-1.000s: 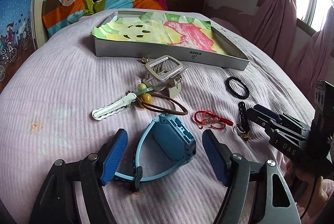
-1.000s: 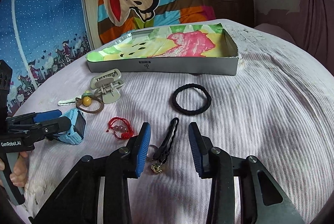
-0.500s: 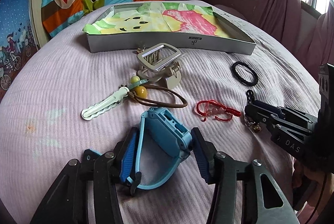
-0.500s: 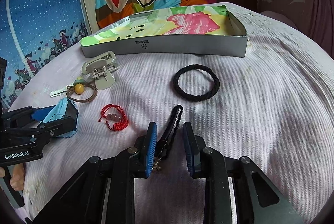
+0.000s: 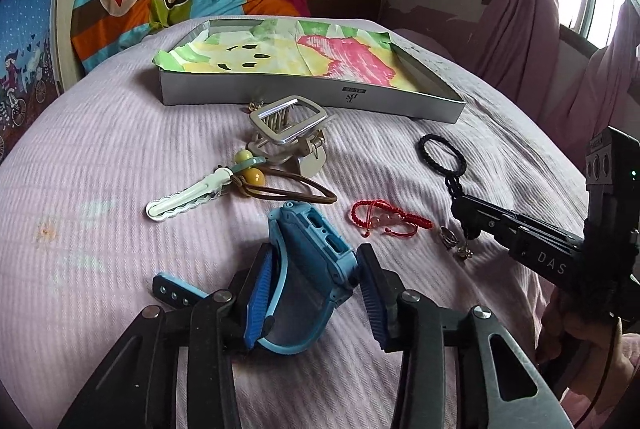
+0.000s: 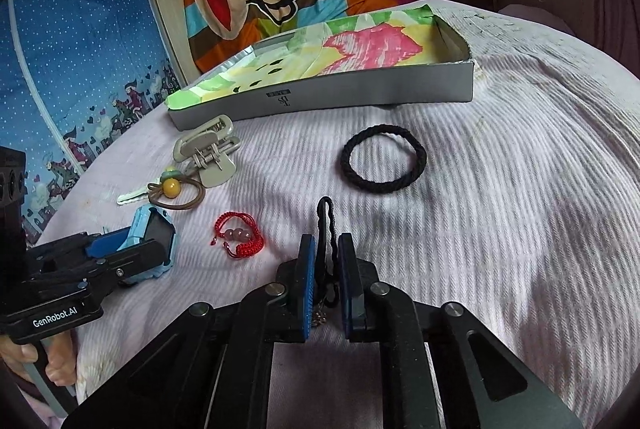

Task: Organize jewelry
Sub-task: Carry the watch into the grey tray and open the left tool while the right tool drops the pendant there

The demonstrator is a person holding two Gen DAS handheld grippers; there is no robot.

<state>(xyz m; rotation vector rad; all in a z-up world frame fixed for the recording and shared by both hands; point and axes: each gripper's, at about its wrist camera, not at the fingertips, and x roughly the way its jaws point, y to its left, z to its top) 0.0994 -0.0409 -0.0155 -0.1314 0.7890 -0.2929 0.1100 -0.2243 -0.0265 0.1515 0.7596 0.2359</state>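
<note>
Your left gripper (image 5: 316, 293) is clamped on the blue smartwatch (image 5: 310, 253), pads pressing its body and strap. Your right gripper (image 6: 325, 281) is closed to a narrow gap around the black braided cord (image 6: 326, 229), both pads against it. Ahead of both sit the red bracelet (image 6: 236, 235), the black hair tie (image 6: 383, 159) and the tray (image 6: 360, 95).

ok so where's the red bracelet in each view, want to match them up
Left wrist view: the red bracelet lies right of centre, between the blue watch and the right gripper.
Right wrist view: the red bracelet lies left of centre, between the blue watch and the black chain.
Shared landmark: the grey box, beyond it in both.
</note>
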